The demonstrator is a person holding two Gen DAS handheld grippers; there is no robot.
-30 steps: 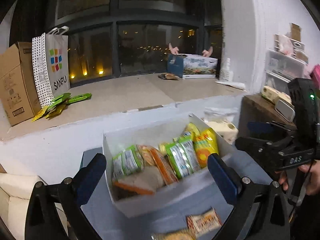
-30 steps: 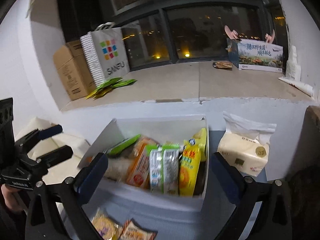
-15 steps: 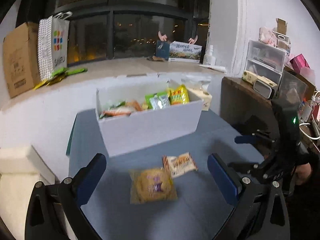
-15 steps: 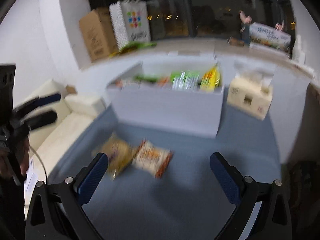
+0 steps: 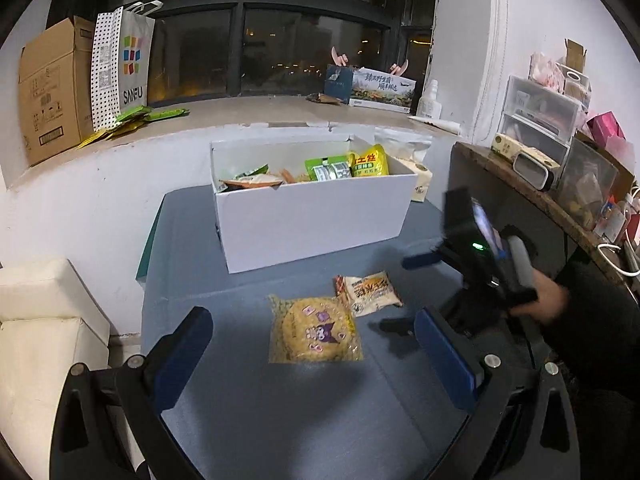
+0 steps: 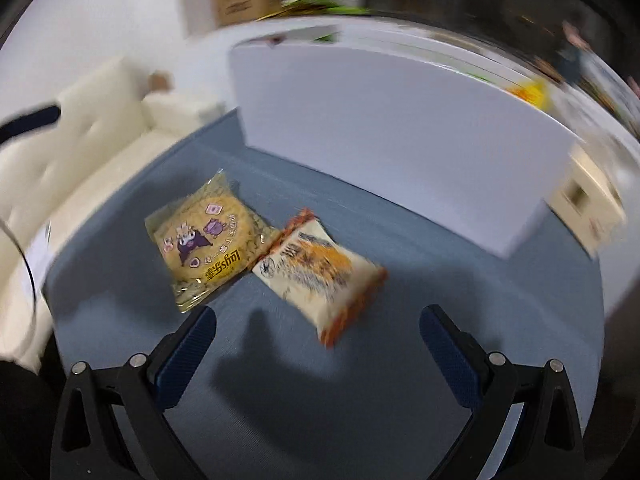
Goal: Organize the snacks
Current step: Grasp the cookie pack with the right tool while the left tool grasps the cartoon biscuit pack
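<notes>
A white box (image 5: pixel 312 216) (image 6: pixel 400 140) holding several snack packets stands at the back of the blue table (image 5: pixel 280 420). Two packets lie in front of it: a yellow cartoon-printed one (image 5: pixel 314 332) (image 6: pixel 208 244) and a cream-and-orange one (image 5: pixel 370 292) (image 6: pixel 324 272). My left gripper (image 5: pixel 316 356) is open and empty, just short of the yellow packet. My right gripper (image 6: pixel 316 336) is open and empty, low over the table with the cream-and-orange packet just ahead of its fingers. It also shows in the left wrist view (image 5: pixel 404 292) to the right of the packets.
A white cushioned seat (image 5: pixel 44 320) stands left of the table. A dark shelf (image 5: pixel 540 184) with storage boxes is on the right. A tissue pack (image 5: pixel 420 180) sits behind the box. The window sill holds a cardboard box (image 5: pixel 52 88) and a paper bag (image 5: pixel 120 68).
Both grippers have drawn back from over the box and dropped toward the table. The right gripper has swung down close to the two loose packets. Both stay open.
</notes>
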